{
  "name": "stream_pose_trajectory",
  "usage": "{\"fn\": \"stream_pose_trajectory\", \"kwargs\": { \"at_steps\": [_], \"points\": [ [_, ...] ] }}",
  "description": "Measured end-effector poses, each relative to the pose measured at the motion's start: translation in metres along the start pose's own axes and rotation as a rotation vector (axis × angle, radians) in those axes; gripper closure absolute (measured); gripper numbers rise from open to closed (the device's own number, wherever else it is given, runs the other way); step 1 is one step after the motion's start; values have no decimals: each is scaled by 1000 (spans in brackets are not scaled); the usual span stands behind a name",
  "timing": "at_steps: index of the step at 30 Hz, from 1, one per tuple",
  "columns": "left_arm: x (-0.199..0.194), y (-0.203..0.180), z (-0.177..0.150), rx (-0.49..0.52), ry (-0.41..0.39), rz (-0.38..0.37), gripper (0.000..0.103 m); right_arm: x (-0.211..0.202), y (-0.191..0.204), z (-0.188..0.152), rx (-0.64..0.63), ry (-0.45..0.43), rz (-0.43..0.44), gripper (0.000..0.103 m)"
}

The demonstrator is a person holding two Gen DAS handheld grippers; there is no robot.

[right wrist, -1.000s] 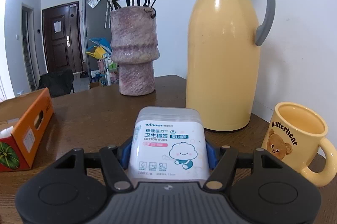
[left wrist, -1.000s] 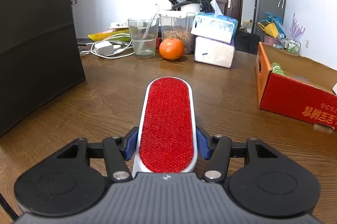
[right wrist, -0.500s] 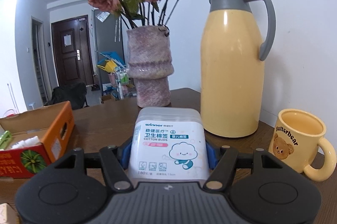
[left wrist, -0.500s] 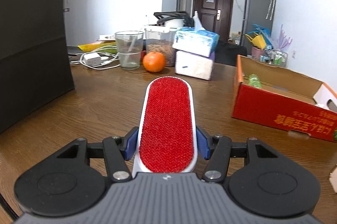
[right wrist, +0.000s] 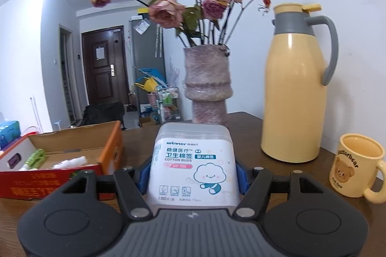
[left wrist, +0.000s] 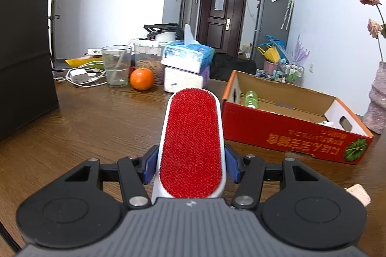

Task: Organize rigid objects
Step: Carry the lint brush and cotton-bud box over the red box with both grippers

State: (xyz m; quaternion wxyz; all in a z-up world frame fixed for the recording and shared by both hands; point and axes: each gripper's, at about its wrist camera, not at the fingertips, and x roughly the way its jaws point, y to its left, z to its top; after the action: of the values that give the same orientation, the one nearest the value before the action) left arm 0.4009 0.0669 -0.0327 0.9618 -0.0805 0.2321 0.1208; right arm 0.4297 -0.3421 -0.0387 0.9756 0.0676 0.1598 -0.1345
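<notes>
Left gripper (left wrist: 191, 166): clamped on brush (left wrist: 191, 143), mid-body, above worktop (left wrist: 84, 126).
Right gripper (right wrist: 193, 172): clamped on swab tub (right wrist: 193, 160), side walls.
Handling: both light, stiff; tub likely slick.
Box (left wrist: 289, 121): near, ahead.

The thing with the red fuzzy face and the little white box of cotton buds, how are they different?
The lint brush is long, narrow and oval, its face red bristly fabric; the cotton bud box is short, blocky, white with a printed cloud cartoon. The brush sits in the left gripper, the box in the right gripper. Both are clamped between blue finger pads and held above the wooden table.
</notes>
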Motion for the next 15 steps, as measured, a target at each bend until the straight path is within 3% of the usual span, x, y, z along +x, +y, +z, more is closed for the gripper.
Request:
{"fn": "stream_pose_trajectory", "kwargs": {
  "at_steps": [15],
  "points": [
    [-11, -39, 7, 13, 6, -115, 46, -28, 60, 2, -18, -27, 127, 39]
  ]
}}
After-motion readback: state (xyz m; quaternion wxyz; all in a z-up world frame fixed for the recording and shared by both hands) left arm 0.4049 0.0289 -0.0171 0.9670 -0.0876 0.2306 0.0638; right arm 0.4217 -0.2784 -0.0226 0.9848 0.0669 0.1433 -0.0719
